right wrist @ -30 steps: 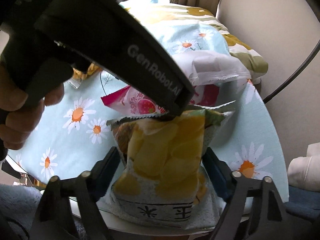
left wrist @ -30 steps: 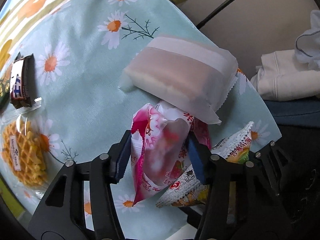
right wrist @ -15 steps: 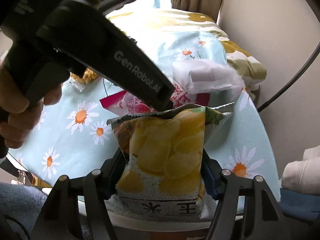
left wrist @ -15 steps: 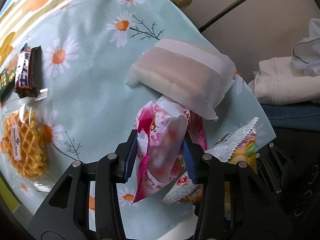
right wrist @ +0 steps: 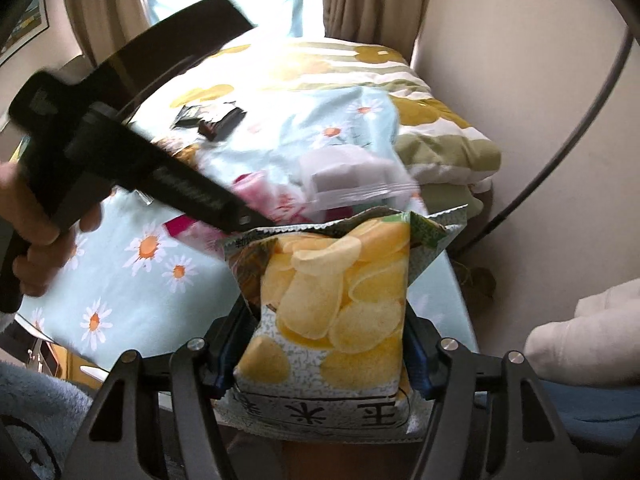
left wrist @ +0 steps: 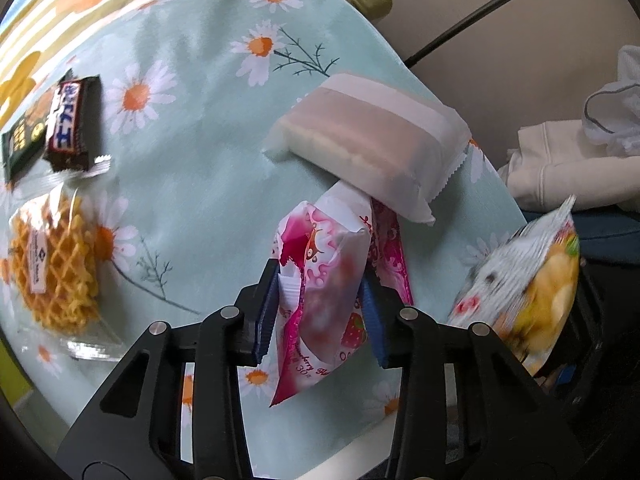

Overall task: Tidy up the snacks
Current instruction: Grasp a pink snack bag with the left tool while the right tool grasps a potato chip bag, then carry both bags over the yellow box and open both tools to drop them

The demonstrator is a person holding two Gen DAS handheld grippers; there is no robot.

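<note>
My left gripper (left wrist: 320,312) is shut on a pink strawberry snack packet (left wrist: 324,292), squeezed between the blue pads above the daisy tablecloth (left wrist: 200,160). A second pink packet (left wrist: 390,248) lies behind it, partly under a white wrapped cake (left wrist: 372,140). My right gripper (right wrist: 328,344) is shut on a yellow potato chip bag (right wrist: 336,304) and holds it lifted near the table's edge. The chip bag also shows blurred at the right of the left wrist view (left wrist: 532,292). The left gripper's body (right wrist: 120,160) crosses the right wrist view.
A waffle snack in clear wrap (left wrist: 52,264), a brown chocolate bar (left wrist: 70,124) and a dark green bar (left wrist: 20,144) lie at the left of the cloth. White clothes (left wrist: 568,160) sit beyond the table's right edge. A folded quilt (right wrist: 440,140) lies at the far end.
Both grippers closed on their packets. The right gripper lifted the chip bag up and away to the right. The left gripper squeezed the pink packet and drew it slightly back.
</note>
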